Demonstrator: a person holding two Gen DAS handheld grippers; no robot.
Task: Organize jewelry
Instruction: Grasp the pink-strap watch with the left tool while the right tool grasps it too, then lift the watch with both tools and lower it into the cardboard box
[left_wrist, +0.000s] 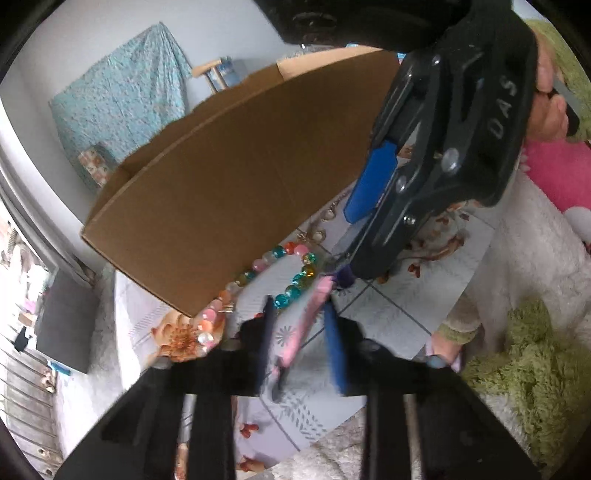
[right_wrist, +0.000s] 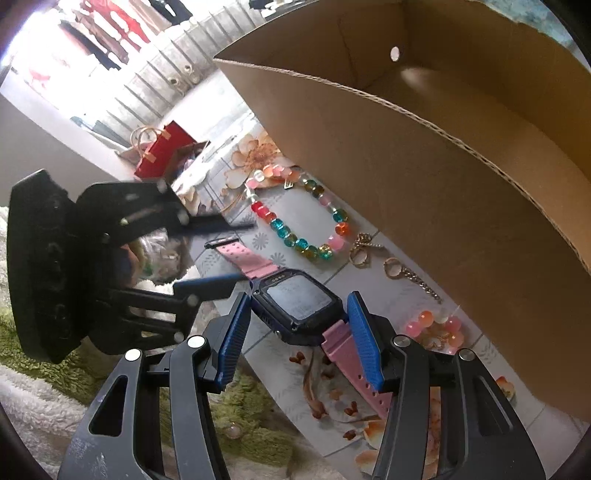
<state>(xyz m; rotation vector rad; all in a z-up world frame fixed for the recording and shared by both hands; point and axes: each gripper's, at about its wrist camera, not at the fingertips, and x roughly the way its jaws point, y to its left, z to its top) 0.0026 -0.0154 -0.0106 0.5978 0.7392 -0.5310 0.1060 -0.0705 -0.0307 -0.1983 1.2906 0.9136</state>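
Nearest, the right gripper (right_wrist: 299, 343) stands over the watch (right_wrist: 297, 308), its blue fingers (right_wrist: 231, 341) flanking the dark case; whether the pads press on it I cannot tell, since a sliver of gap seems to remain on each side. The watch lies flat on the flowered tabletop (right_wrist: 266, 373), pink strap (right_wrist: 245, 260) stretched out both ways. Beside it, the left gripper (right_wrist: 236, 253) has its fingers spread either side of the far strap end, one above and one below, not yet pinching it as far as this view shows; its own blurred view shows the strap between the fingers. Judgement: the case is the rigid, heavier part and the sound place to hold; the strap is soft and will flop and sag. Farther off lie the bead bracelet (right_wrist: 299, 218), loose and apt to roll or slip, then small gold rings and chain (right_wrist: 402, 271), fiddly and light. Behind all stands the open cardboard box (right_wrist: 424, 177), presumably the destination.
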